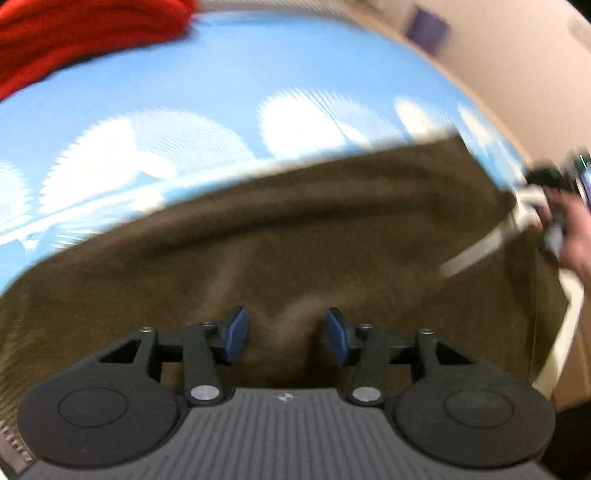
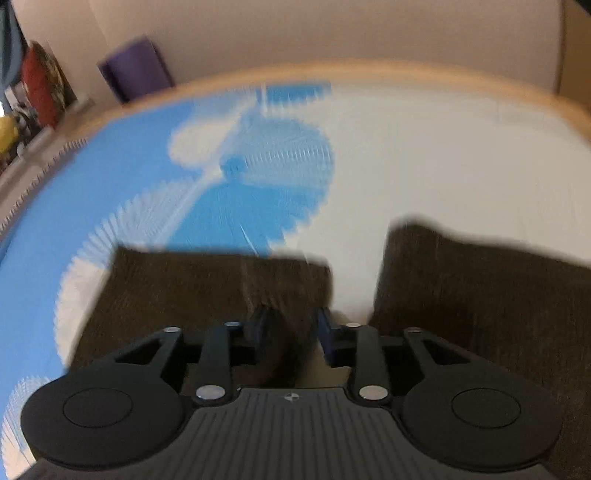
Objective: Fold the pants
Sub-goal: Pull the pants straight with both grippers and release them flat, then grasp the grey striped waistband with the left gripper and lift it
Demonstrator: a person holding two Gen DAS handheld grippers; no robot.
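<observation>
Your left tool (image 1: pixel 286 334) has its jaws apart, blue pads (image 1: pixel 236 332) clear of the cloth; a raised ridge of the brown pants (image 1: pixel 295 240) stands in the gap, not pinched as far as the blur allows. The pants spread wide across the near part of the counter (image 1: pixel 221 92), whose blue cover carries white cloud shapes. A pale band (image 1: pixel 476 253) crosses the fabric toward the right side, where a hand (image 1: pixel 576 240) shows. A red cloth (image 1: pixel 74 33) lies at the far left corner.

Your right tool (image 2: pixel 290 334) is also parted, with a dark fold between the pads; whether they touch it I cannot tell. Beyond it, two brown leg sections sit side by side with a strip of counter between. A purple object (image 2: pixel 136 68) stands past the counter's far edge.
</observation>
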